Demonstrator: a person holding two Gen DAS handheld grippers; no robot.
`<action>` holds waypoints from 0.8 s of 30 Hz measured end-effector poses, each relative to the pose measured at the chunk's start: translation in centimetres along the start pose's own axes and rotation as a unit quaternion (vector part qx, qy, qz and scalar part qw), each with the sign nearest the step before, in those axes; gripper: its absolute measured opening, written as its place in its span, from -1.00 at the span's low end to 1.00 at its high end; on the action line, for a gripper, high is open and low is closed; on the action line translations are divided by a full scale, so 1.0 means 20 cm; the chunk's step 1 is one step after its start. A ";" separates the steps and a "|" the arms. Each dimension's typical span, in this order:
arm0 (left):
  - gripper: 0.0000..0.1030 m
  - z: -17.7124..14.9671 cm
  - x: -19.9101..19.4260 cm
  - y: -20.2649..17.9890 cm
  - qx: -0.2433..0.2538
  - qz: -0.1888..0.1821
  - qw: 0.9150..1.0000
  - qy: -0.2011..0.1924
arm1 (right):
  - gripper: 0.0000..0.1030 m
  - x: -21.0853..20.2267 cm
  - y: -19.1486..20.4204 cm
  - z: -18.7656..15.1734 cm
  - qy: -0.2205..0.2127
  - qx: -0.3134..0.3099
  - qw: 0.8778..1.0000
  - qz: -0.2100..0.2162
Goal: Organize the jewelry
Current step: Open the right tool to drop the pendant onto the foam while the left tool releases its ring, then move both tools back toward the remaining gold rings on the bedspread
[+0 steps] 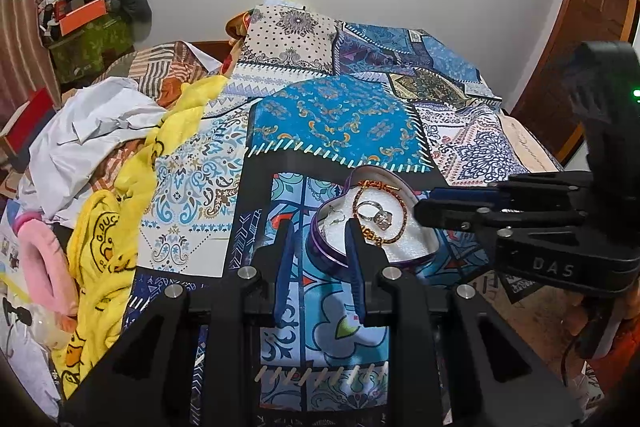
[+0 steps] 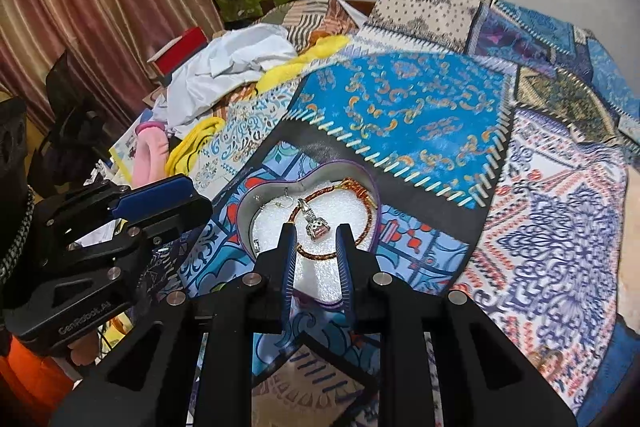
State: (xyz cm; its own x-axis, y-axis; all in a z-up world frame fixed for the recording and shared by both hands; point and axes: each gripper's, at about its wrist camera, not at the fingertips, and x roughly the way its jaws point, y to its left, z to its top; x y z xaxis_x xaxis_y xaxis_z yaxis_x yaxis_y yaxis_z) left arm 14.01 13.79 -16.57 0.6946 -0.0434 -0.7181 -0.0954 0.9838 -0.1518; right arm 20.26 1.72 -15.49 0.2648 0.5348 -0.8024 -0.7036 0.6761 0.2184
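The right gripper hovers over the heart-shaped tin, fingers apart and empty, bracketing the silver ring that lies on white foam inside the braided bracelet. The left gripper, also parted and holding nothing, sits at the tin's near rim on the patchwork bedspread. Judging by this, the jewelry is already in the tin and is being arranged; the next move calls for a fine, low pinch. An earring hook near the back wall is hard to make out.
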 end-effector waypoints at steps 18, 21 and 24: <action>-0.37 0.07 -0.14 -0.38 0.061 -0.024 0.997 -0.029 | -0.65 -0.53 -0.22 -0.17 -0.102 0.052 0.992 -0.054; -0.36 0.09 -0.14 -0.46 0.070 -0.035 0.996 -0.030 | -0.64 -0.61 -0.28 -0.21 -0.114 0.064 0.989 -0.067; -0.34 0.09 -0.11 -0.55 0.081 -0.047 0.995 -0.026 | -0.48 -0.67 -0.35 -0.25 -0.123 0.079 0.986 -0.078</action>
State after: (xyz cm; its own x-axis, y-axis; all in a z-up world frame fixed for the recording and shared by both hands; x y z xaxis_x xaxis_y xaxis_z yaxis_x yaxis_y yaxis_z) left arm 14.87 3.39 -12.07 0.7318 -0.1320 -0.6686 0.0855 0.9911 -0.1021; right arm 18.22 -12.72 -9.00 0.5279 0.5115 -0.6780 -0.5348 0.8203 0.2025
